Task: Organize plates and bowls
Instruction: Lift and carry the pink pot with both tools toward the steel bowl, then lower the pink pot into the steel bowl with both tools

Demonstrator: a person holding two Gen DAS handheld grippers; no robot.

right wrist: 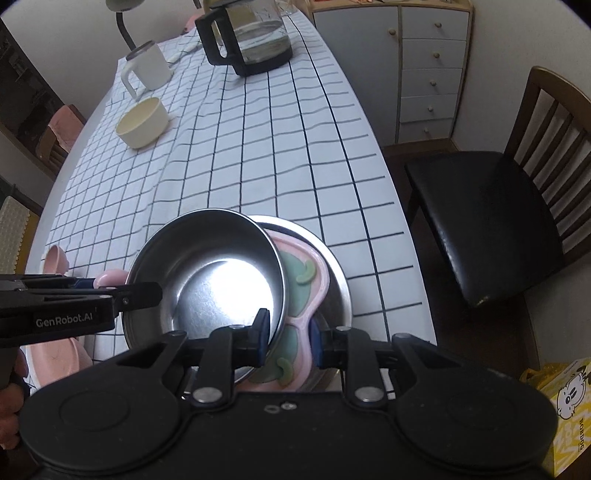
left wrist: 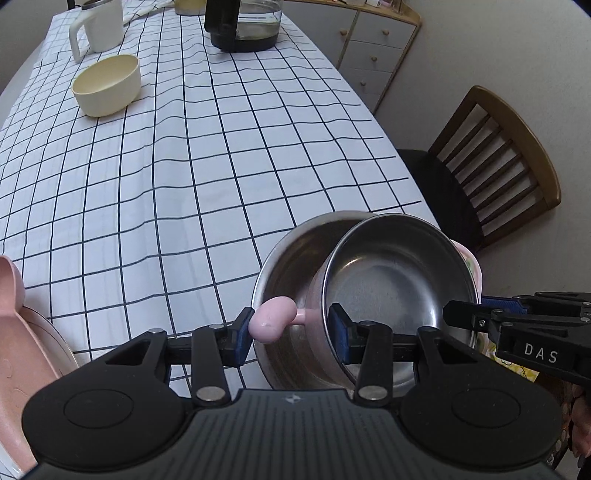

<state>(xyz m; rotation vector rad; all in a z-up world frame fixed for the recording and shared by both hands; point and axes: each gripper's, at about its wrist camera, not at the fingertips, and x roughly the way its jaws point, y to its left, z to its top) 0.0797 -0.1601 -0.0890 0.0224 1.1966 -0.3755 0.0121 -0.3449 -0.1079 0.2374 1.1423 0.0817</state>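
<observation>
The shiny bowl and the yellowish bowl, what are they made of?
The shiny bowl looks like polished metal, probably steel: it mirrors a bright glare. The yellowish bowl is matte cream with no shine, maybe plastic or ceramic; hard to tell.

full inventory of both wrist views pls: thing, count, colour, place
steel bowl with pink handles: 1, silver and pink, tilted, held above the near right table edge
larger steel bowl: 1, silver, under it
divided plate: 1, pink and green, inside the larger steel bowl
cream bowl: 1, far left
white mug: 1, behind the cream bowl
glass kettle: 1, clear with black handle, far end
pink dishes: count unclear, near left edge
checked tablecloth: 1, white with dark grid
wooden chair: 1, brown with black seat, right of the table
drawer cabinet: 1, pale, far right
left gripper: black, around a pink handle and wall
right gripper: black, across the bowl's rim
</observation>
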